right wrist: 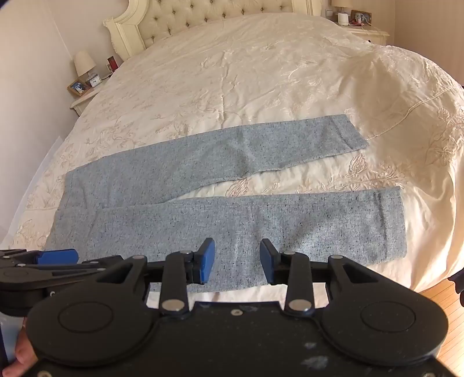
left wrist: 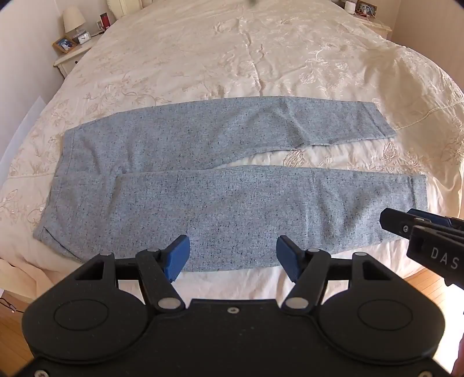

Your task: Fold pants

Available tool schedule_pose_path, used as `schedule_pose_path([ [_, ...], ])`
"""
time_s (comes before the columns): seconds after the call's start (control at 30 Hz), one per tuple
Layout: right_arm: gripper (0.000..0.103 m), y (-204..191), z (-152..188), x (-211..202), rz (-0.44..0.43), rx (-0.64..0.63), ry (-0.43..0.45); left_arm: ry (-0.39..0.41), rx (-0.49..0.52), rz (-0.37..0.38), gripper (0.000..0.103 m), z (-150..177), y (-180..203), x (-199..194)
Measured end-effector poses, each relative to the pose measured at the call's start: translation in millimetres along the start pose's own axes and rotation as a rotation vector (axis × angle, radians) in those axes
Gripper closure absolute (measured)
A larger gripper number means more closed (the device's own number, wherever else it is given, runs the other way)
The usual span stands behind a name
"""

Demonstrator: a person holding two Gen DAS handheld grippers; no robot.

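A pair of speckled grey-blue woven pants [left wrist: 162,162] is lying flat across a cream embroidered bedspread [left wrist: 232,52], waistband to the left and both legs stretching right, parted by a narrow wedge of bedding. The left black claw with blue pads [left wrist: 233,258] is hovering over the near leg's lower edge, its jaws standing wide apart and gripping nothing. The right black claw with blue pads [right wrist: 237,262] is hanging over the same leg, jaws likewise spread and empty. A white bedside cabinet [left wrist: 69,59] carrying a small shaded lamp [left wrist: 74,18] is standing beside the bed at far left.
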State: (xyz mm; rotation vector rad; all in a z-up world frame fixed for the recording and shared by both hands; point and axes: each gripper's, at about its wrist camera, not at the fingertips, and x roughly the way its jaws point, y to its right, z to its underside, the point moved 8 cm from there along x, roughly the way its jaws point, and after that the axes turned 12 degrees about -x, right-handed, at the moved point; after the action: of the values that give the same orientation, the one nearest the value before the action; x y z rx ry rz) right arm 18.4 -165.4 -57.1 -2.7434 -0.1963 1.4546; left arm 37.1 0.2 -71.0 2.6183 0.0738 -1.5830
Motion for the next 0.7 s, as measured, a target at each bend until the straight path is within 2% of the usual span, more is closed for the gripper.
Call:
schedule_pose_path([
  [0.7,0.066,-5.3,-1.4,9.7,-0.017,-0.009,-0.012,0.009,-0.009,-0.010,0.035,-4.0,-4.1,2.9],
])
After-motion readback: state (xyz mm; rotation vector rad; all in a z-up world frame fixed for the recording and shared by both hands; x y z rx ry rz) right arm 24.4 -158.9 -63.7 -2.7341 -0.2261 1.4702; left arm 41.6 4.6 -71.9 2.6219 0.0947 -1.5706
